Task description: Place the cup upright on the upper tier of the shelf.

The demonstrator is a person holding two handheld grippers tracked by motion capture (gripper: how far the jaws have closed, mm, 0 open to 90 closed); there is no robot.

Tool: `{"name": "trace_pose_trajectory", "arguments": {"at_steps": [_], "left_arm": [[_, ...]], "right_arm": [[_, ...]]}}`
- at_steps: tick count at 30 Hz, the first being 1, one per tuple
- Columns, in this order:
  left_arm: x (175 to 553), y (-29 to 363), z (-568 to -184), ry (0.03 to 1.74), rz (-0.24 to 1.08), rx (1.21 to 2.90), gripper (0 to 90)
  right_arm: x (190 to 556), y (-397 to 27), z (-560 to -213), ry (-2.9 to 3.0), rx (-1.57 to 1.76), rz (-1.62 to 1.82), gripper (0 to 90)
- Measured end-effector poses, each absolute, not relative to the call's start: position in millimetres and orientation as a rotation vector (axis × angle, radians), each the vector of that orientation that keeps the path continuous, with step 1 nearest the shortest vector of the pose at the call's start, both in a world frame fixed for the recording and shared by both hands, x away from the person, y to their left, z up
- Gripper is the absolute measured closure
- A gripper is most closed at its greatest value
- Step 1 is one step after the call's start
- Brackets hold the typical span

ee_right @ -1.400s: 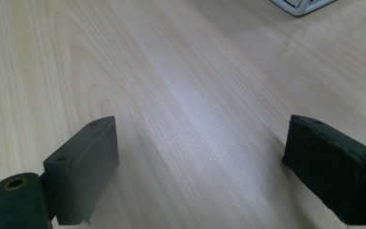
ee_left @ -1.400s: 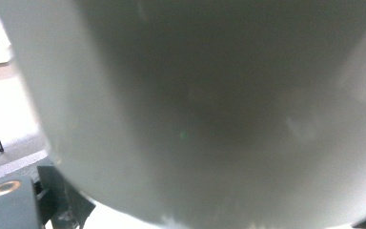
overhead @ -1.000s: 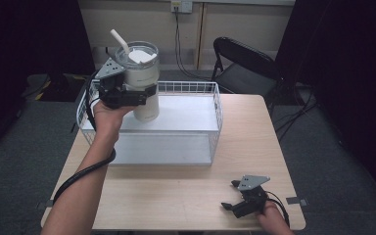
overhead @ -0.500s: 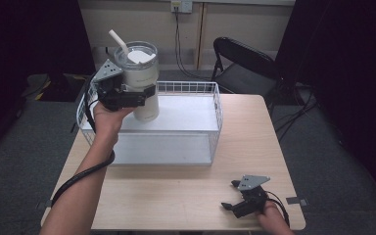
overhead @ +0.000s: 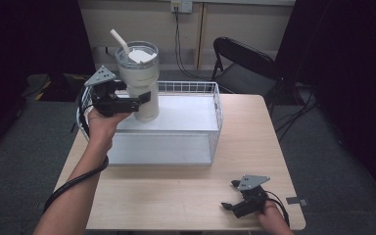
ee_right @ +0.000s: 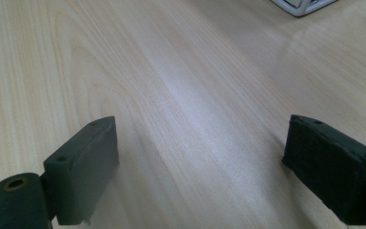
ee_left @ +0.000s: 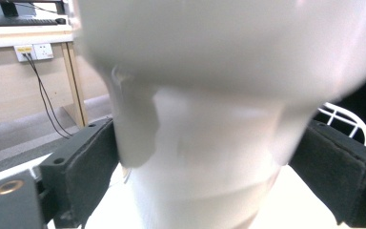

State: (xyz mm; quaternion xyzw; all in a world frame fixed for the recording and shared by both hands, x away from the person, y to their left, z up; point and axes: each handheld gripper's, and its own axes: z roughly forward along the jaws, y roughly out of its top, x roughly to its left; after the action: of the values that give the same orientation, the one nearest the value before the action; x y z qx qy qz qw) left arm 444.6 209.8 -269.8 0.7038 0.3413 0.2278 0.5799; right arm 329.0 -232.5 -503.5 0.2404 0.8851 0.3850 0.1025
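Holding: left gripper (overhead: pixel 144 98), jaws pinching white tumbler (overhead: pixel 138 81) at mid-body, upright, with straw (overhead: pixel 119 41) | Position: above wire basket (overhead: pixel 214 115), over its left rear corner, clear of rim | Right gripper (overhead: pixel 238 203): jaws spread, on bare table (overhead: pixel 254 127) near front edge, well apart from basket | Markings: none legible.

High view: fixed above the near edge of the table (overhead: pixel 186 205), facing forward and down past the wire basket (overhead: pixel 215 112) toward the back wall. Left gripper view: pressed close against the tumbler (ee_left: pixel 209 157), over the basket, facing that wall and its socket (ee_left: pixel 33 50). Right gripper view: low over the table (ee_right: pixel 181 95), close, facing the basket corner (ee_right: pixel 305 5). Shared: basket, tabletop.
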Motion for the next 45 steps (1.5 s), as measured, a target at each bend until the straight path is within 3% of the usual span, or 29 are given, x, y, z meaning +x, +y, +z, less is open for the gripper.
{"name": "trace_pose_trajectory", "arguments": {"at_steps": [7,45], "left_arm": [[436.8,219.7,-267.2,0.782,0.523,1.641,14.9],[378.9,259.4,-276.6,0.755,0.496,1.695,15.5]], "right_arm": [[329.1,-232.6,-503.5,2.613,0.710,1.137,10.9],[329.0,-232.5,-503.5,2.614,0.712,1.136,10.8]]}}
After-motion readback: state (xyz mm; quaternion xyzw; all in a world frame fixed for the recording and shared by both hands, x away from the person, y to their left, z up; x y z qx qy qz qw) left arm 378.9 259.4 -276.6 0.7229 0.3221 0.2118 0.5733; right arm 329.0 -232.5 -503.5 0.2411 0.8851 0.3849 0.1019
